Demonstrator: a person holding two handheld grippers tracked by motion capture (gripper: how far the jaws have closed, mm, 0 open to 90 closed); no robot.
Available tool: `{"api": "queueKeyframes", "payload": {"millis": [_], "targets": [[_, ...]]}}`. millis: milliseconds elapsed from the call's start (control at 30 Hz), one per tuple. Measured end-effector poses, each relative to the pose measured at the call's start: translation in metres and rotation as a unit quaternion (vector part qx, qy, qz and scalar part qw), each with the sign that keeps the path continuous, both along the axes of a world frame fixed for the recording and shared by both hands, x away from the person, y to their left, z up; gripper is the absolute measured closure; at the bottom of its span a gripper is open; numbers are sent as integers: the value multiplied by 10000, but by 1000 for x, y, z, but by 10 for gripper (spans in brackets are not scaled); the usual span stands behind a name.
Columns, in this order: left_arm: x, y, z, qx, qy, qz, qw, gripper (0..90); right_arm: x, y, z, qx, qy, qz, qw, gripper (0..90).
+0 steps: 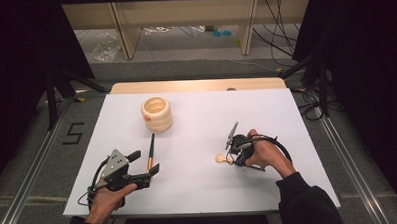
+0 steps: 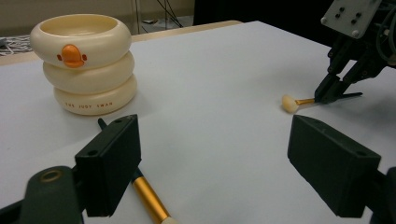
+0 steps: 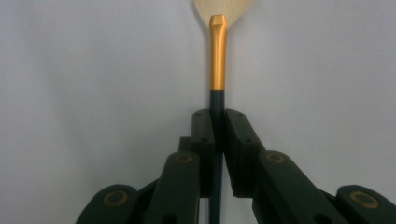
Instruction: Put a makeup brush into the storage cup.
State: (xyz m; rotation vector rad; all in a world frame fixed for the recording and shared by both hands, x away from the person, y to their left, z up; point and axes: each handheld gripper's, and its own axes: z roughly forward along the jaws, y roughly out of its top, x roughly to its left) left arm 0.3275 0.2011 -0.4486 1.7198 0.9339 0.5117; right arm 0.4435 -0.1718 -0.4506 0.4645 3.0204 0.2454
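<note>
**Two brushes out, one pinched**

Big white table (image 1: 197,142), cream duck-face holder (image 1: 156,114) standing toward the far left. Left gripper (image 1: 144,163) sits with jaws wide apart around a gold-and-black brush (image 1: 151,152) lying flat. Right gripper (image 3: 217,126) is clamped tight on a small brush (image 3: 217,56) handle, tip touching the table.

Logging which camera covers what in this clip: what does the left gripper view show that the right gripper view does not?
Left gripper view alone: its own open jaws, the cream duck-faced holder, a second brush lying on the table beside the left jaw, and the right gripper seen from outside.

Right gripper view alone: a close look at its jaws shut on the dark handle just below the gold ferrule.

Both: the white table and the held brush with its pale head.
</note>
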Motion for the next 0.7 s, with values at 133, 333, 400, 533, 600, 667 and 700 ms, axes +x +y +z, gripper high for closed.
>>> {"api": "queueKeyframes", "payload": {"millis": [133,333,400,533,600,667,700], "targets": [[0,0,0,-37,29,50,10000,172,-1,-1,7,267,-84,-148,9995,829],[0,1,0,28,-18,-7,10000,172,0,-5,17,491,-305,-190,9981,830],[0,1,0,38,-29,-17,10000,172,0,-6,21,598,-406,-192,9972,830],[0,1,0,24,-30,-12,10000,171,1,-7,26,937,-575,-320,9934,829],[0,1,0,27,-30,-12,10000,171,2,-7,27,1028,-669,-338,9919,830],[0,2,0,30,-34,-9,10000,171,4,-8,30,1300,-870,-404,9869,830],[0,1,0,25,-35,-6,10000,172,4,-9,30,1331,-891,-469,9860,830]]}}
